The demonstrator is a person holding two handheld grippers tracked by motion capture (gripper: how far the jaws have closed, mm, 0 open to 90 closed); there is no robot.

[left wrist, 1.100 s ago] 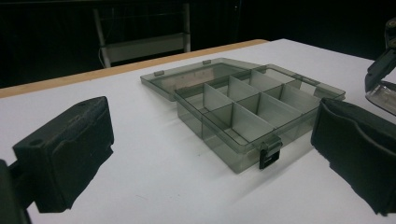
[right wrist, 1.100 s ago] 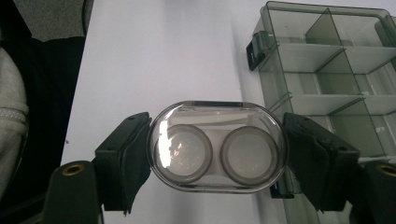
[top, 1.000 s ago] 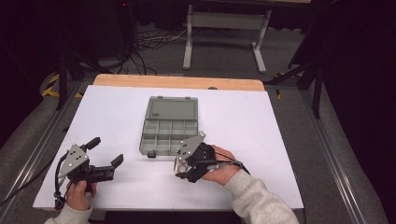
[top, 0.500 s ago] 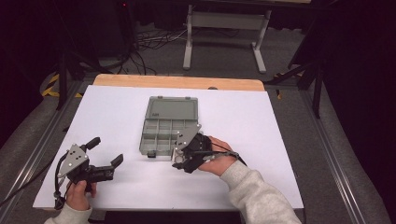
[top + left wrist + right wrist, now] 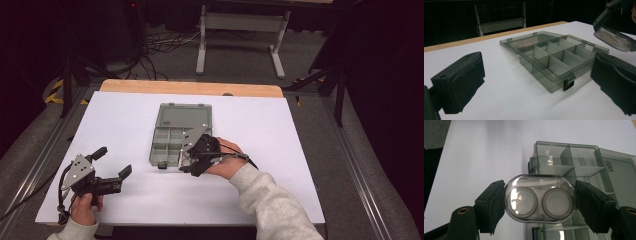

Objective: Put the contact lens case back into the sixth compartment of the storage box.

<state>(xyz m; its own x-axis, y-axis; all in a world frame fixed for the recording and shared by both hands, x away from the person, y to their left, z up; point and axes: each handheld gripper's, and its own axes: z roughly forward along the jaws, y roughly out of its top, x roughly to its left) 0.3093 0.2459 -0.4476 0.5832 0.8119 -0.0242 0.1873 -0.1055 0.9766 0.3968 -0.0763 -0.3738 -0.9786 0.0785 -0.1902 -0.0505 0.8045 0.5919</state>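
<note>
Right tongs [image 5: 540, 201] clamp clear oval case [image 5: 540, 198] endwise.

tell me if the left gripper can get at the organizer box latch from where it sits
Probably yes: the left gripper has its fingers open, and bare table lies between it and the latch of the organizer box, which faces it.
</note>
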